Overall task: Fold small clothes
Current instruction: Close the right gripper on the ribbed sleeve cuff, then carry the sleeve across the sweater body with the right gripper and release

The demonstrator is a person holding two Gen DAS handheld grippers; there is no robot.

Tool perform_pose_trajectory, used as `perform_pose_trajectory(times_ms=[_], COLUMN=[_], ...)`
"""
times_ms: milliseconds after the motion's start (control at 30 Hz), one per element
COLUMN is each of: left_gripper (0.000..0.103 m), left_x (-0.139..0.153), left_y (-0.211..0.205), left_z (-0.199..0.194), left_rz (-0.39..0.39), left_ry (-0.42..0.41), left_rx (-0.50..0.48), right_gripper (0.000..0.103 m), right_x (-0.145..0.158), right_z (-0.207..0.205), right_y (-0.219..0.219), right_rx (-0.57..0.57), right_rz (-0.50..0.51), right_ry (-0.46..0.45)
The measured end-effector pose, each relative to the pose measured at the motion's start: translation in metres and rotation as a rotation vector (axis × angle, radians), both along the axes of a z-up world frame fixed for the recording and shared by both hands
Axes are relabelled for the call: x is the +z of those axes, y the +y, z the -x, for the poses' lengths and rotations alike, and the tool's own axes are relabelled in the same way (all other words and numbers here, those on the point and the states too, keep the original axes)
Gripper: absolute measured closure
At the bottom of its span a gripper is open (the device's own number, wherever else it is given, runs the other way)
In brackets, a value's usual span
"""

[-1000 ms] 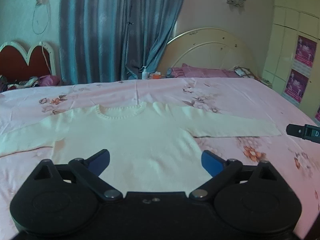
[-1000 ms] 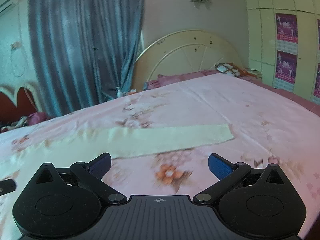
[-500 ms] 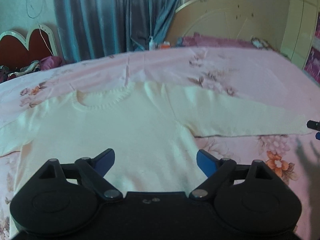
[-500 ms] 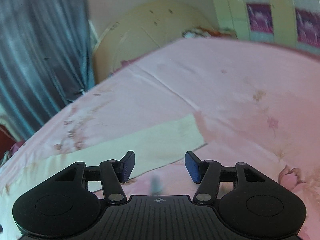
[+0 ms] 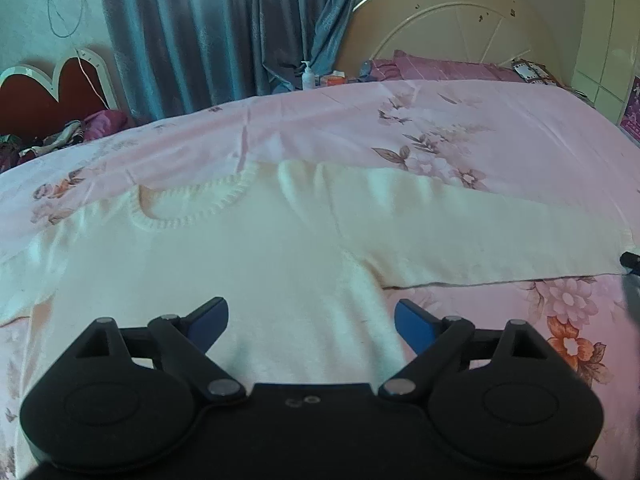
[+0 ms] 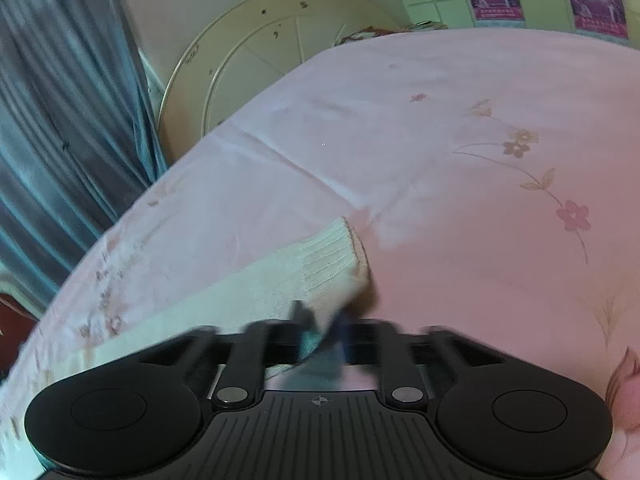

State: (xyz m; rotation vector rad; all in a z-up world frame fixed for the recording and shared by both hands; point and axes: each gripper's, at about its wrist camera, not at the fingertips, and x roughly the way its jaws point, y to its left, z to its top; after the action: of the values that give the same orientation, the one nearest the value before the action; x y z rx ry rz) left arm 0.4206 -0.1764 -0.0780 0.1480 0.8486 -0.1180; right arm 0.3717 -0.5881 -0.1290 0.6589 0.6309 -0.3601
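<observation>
Left wrist view: we see the cream sweater [image 5: 248,264] spread flat, front up, on the pink floral bedsheet [image 5: 480,128]. Its ribbed neckline [image 5: 192,208] points away from us, toward the blue curtain [image 5: 208,28]. The left gripper [image 5: 311,314] hovers over the lower body of the sweater with its blue fingers [image 5: 412,320] spread wide. Sweater fabric lies below the gap between them, and neither pad presses on it. One sleeve [image 5: 480,236] runs out flat to the right edge of the view, where a dark tip of the right gripper [image 5: 631,260] meets its end.

Right wrist view: we see the right gripper [image 6: 322,326] low over the bedsheet [image 6: 460,160], its fingers [image 6: 300,316] pressed together and blurred. They pinch the near edge of the sleeve [image 6: 256,292] just behind its ribbed cuff [image 6: 332,256]. The rest of the sleeve trails away to the left, flat on the sheet. The cream headboard [image 6: 256,44] stands beyond the bed.
</observation>
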Motion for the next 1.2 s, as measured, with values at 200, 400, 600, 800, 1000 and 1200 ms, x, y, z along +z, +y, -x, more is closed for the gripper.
perform_pose_trajectory(times_ms=[200, 400, 600, 800, 1000, 1200], left_gripper=[0.012, 0.015, 0.019, 0.021, 0.042, 0.043], left_x=[0.0, -0.002, -0.011, -0.008, -0.01, -0.008], left_y=[0.042, 0.095, 0.147, 0.209, 0.272, 0.301], left_z=[0.0, -0.005, -0.018, -0.011, -0.002, 0.0], left_rz=[-0.018, 0.014, 0.085, 0.125, 0.206, 0.251], left_ry=[0.005, 0.004, 0.011, 0.008, 0.029, 0.026], left_rx=[0.066, 0.097, 0.117, 0.115, 0.149, 0.181], right_gripper=[0.101, 0.101, 0.101, 0.101, 0.101, 0.092], right_x=[0.007, 0.047, 0.065, 0.048, 0.02, -0.015], right_z=[-0.022, -0.039, -0.079, -0.111, -0.119, -0.128], right_y=[-0.002, 0.059, 0.191, 0.339, 0.446, 0.495], right_rx=[-0.003, 0.118, 0.366, 0.581, 0.758, 0.837], right_rz=[0.083, 0.177, 0.211, 0.25, 0.279, 0.318], right_ry=[0.124, -0.016, -0.118, -0.114, -0.08, 0.027])
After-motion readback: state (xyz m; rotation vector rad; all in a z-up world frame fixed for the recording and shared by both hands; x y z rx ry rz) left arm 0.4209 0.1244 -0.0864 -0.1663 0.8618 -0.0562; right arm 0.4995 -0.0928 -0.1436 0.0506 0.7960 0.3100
